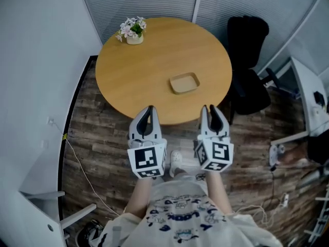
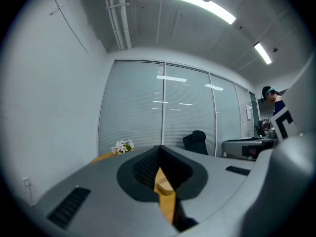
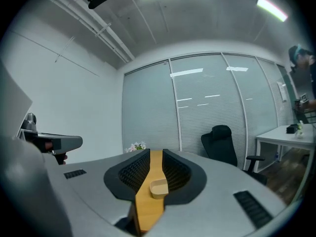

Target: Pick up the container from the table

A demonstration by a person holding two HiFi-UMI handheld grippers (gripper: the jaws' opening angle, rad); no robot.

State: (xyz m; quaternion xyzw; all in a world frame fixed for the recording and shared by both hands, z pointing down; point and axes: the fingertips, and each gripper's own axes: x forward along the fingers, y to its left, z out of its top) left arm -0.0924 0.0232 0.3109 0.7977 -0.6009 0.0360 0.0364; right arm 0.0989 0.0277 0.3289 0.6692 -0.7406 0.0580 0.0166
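At the near edge of the round table (image 1: 149,71), both grippers hover over the plank-patterned floor (image 1: 97,148), just short of the rim and touching nothing. The left gripper (image 1: 149,109) has its jaws drawn together at the tips, leaving only a thin wedge between the ribbed black pads, with nothing in it. The right gripper (image 1: 208,108) has its jaws slightly apart, a narrow even slot running to the tips, also empty.

The container (image 1: 184,83) sits on the table right of centre, nearer the near edge than the far one, well apart from both grippers. It is a shallow tan tray, rectangular with rounded corners and a low rim. The right gripper view frames it through the slot; in the left gripper view only a sliver of it shows.

The head view alone shows the smooth, light wood tabletop whole. A small pot of pale flowers (image 1: 132,31) stands at the far left edge, and a black office chair (image 1: 249,55) is beside the right edge. The left gripper view alone shows a person (image 2: 270,94) at the far right.
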